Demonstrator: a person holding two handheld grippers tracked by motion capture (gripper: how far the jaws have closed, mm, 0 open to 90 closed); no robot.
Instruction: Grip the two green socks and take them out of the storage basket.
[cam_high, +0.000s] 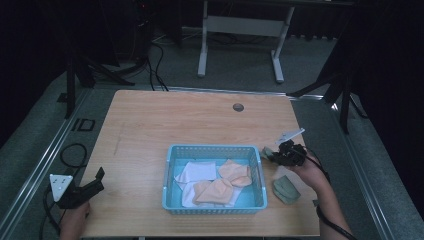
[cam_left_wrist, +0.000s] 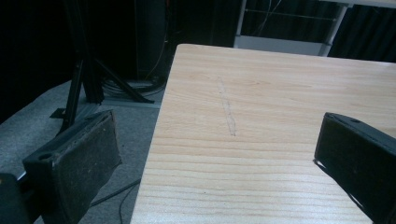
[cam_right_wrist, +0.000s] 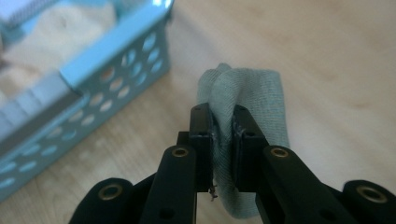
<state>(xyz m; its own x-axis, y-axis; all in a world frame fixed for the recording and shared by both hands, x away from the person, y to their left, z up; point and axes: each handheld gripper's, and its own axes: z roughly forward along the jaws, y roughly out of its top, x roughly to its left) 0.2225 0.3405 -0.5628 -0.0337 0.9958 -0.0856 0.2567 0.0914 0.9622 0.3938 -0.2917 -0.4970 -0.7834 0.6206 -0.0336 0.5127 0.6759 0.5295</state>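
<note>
Tightly bunched, grey-green sock (cam_right_wrist: 254, 100) sits pinched in right claw (cam_right_wrist: 223, 122).

A basket (cam_high: 215, 205) sits mid-table (cam_high: 150, 125) holding cloths (cam_high: 215, 187); another cloth (cam_high: 286, 190) lies right.

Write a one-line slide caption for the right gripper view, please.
Right gripper shut on a grey-green sock beside the blue basket.

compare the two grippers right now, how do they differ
The left gripper has its jaws wide apart with nothing between them; the right gripper is clamped on a grey-green sock. The left sits at the table's near left edge; the right is beside the blue basket. Both have black jaws.
</note>
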